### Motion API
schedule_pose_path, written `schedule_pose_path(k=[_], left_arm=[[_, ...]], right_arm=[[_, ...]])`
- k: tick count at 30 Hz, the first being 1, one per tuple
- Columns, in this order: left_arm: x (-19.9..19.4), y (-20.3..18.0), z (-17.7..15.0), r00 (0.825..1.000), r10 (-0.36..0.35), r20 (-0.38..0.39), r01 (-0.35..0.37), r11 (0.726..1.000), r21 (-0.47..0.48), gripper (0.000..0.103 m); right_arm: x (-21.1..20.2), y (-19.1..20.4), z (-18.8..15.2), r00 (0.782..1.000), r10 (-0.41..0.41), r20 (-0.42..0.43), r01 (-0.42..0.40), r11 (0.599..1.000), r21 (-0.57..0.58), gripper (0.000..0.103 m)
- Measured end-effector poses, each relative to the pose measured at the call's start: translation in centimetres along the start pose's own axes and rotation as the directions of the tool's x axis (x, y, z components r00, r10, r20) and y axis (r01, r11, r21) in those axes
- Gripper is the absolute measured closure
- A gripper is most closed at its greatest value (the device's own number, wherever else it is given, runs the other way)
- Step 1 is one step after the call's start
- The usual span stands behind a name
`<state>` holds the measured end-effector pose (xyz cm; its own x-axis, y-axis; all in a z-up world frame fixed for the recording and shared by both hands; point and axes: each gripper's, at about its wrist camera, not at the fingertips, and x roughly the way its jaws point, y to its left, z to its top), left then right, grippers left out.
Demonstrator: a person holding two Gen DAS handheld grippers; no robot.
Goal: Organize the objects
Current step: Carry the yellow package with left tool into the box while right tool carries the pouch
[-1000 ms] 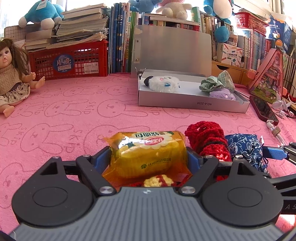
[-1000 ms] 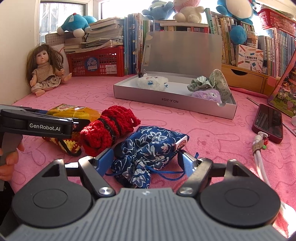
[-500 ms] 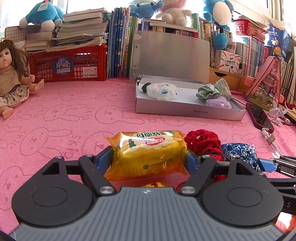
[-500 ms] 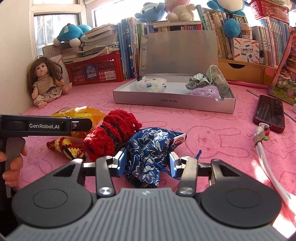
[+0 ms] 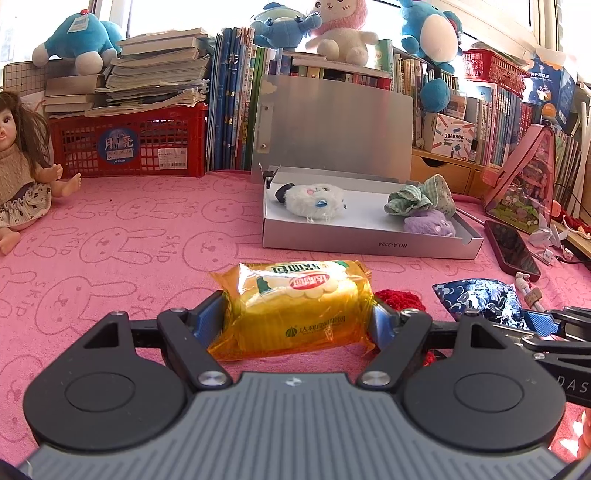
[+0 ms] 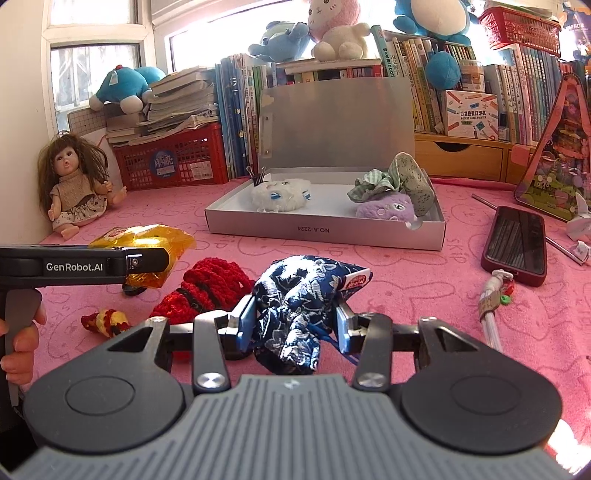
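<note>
Box (image 6: 325,236) front rim unblocked, pink mat (image 6: 406,295) clear (mid)

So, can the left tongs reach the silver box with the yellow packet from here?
Probably yes. The left tongs grip the yellow packet, and only bare pink cloth lies between them and the open silver box.

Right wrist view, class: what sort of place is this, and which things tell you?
Probably a child's bedroom or study corner at home. Rows of books line the back, plush toys sit on them, and a doll leans by the wall on a pink bunny-print cloth.
</note>
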<state>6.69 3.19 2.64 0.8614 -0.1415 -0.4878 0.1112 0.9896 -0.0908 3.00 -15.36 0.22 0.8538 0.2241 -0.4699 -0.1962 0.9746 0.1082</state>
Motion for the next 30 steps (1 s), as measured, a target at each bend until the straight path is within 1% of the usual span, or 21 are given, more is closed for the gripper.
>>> schedule_pose_path(k=[6,13,17,22,26,30], left_arm=[[0.8,-0.1,1.6,1.0,-0.018,0.0,0.018,1.0,0.002,0.022],[2.2,-0.6,3.7,0.999,-0.05,-0.006,0.05,0.999,-0.004,0.022],[3.3,-0.9,4.9,0.997,-0.073,-0.023,0.073,0.997,-0.009,0.022],[5.1,-1.3,6.6,0.996,-0.087,-0.035,0.087,0.996,-0.014,0.022],[6.4,-1.5,8.0,0.996,-0.088,-0.034,0.088,0.996,-0.009,0.022],[8.3,-1.6,9.1,0.994,-0.093,-0.049,0.093,0.996,-0.018,0.022]], right_arm=[[0.4,-1.5,1.9,0.999,-0.028,0.015,0.028,0.999,0.03,0.056],[1.6,-3.7,4.2,0.998,-0.06,-0.001,0.06,0.995,0.083,0.056],[2.7,-5.1,5.5,0.997,-0.072,-0.028,0.075,0.99,0.118,0.056],[4.6,-7.1,7.0,0.996,-0.063,-0.069,0.074,0.981,0.181,0.056],[5.9,-8.1,8.2,0.994,-0.069,-0.087,0.085,0.978,0.193,0.056],[7.4,-9.0,9.2,0.991,-0.083,-0.107,0.102,0.976,0.193,0.056]])
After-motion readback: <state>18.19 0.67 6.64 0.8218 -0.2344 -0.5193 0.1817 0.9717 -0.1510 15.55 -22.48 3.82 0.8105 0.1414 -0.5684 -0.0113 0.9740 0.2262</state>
